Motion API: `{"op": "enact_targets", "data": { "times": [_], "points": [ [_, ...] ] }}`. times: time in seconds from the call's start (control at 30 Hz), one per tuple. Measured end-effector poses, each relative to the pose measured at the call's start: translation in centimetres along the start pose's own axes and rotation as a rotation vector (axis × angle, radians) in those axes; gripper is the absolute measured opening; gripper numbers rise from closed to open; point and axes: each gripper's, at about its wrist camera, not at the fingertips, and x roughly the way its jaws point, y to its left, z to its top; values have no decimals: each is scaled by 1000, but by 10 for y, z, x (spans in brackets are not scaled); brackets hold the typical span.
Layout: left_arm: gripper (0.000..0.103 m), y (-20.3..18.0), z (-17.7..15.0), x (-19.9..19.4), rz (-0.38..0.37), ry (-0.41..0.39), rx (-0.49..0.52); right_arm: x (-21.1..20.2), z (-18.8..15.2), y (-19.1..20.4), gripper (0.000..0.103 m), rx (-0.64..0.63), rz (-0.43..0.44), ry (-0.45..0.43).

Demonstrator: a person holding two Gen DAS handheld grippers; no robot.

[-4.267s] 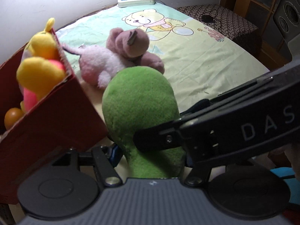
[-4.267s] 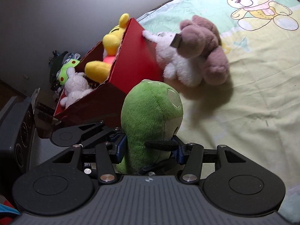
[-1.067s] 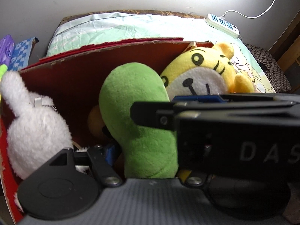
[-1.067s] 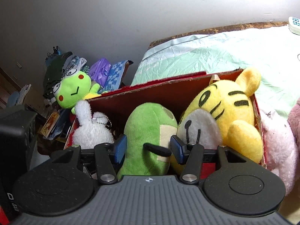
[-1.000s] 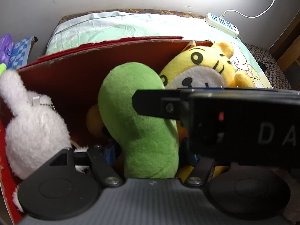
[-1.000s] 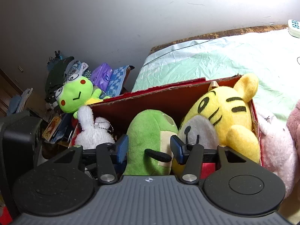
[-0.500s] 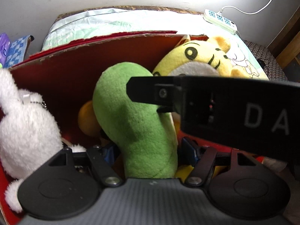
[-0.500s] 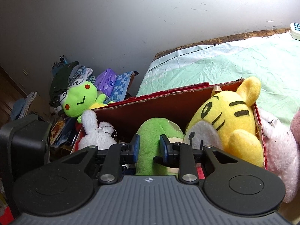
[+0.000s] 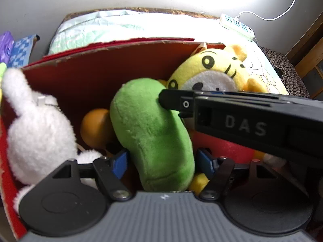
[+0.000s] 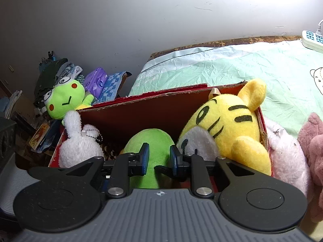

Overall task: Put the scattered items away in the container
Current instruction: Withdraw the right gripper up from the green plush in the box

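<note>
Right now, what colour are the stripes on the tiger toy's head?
Black stripes on the yellow tiger toy, clearest in the right wrist view.

left gripper (image 9: pixel 161 161) points steeply down, fingers (image 9: pixel 120 162) half apart.

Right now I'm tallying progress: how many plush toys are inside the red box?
3: white bunny at the left, green plush in the middle, yellow tiger at the right. Others may be buried underneath.

Green plush toy (image 9: pixel 153 133) fuzzy matt cloth — red box (image 9: pixel 105 68) rough-edged cardboard — gripper bodies matt ribbed plastic.
</note>
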Motion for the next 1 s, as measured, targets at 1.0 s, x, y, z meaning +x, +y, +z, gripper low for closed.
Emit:
{"op": "enact_targets", "data": {
  "times": [1.0],
  "points": [
    [82,-25,-30,-34,113,-86,48,-49,-30,15,24,25,-16,-56]
  ]
}}
